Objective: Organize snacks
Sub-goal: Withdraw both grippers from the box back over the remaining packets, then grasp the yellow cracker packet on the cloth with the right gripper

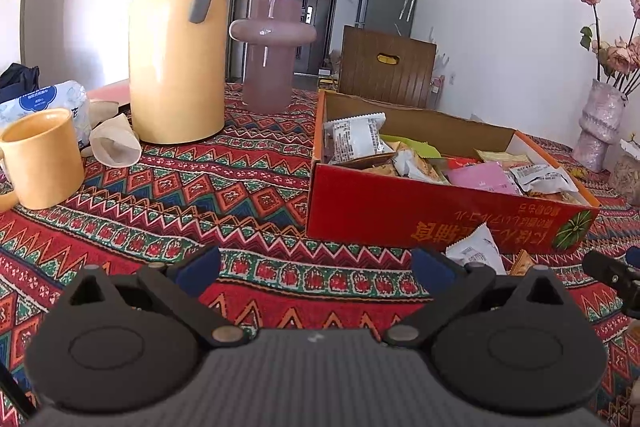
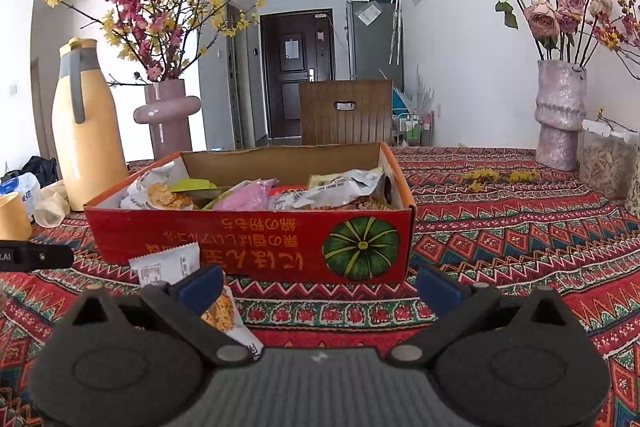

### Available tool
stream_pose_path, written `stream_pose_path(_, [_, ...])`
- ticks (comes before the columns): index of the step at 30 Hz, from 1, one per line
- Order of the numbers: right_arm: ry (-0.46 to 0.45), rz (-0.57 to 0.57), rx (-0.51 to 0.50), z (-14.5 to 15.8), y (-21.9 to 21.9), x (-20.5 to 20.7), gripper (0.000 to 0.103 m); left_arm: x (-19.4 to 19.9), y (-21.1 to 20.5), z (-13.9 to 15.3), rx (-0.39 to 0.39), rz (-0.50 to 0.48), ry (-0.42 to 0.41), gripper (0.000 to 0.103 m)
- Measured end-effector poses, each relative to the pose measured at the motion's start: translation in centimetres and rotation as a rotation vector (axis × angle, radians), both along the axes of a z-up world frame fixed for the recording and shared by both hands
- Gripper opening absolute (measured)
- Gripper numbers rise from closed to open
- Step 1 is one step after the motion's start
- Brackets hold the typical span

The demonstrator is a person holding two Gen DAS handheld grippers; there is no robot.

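Mug (image 1: 38, 159) and yellow thermos (image 1: 176, 39) stand far left on the patterned tablecloth (image 1: 200, 195). Left gripper (image 1: 316, 269) hovers low, jaws spread wide, nothing held. Next, the red snack box (image 2: 256, 239), full of packets. One white snack packet (image 2: 168, 265) lies just before it. Right gripper (image 2: 320, 287) gapes wide beside that packet, empty too.

A red cardboard box (image 2: 256, 247) with a green pumpkin print (its lettering upside down) sits open on the patterned tablecloth, holding a loose jumble of snack packets (image 2: 280, 193) in white, pink, green and silver. One white packet (image 2: 172, 267) with an orange picture lies outside, against the box's front wall.
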State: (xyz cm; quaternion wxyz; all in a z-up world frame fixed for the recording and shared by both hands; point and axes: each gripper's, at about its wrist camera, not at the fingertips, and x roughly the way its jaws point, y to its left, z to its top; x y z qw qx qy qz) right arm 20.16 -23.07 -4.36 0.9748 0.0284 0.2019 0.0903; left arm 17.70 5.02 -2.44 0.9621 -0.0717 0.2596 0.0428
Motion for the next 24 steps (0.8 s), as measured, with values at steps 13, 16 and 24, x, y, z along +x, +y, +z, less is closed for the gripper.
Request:
stream_pose_path(13, [0.026,0.004,-0.003,-0.3,0.2,0.5,0.103,0.7,0.7,-0.6,-0.044,0.005,0.060,0.103])
stream_pose_path(16, [0.051,0.015,-0.005,-0.5,0.3,0.8,0.103,0.9,0.9,-0.8,-0.055,0.002,0.073,0.103])
stream_pose_path(24, [0.107,0.085,-0.021,-0.1,1.8,0.9,0.103,1.1,1.0,-1.0,-0.072,-0.008,0.097,0.103])
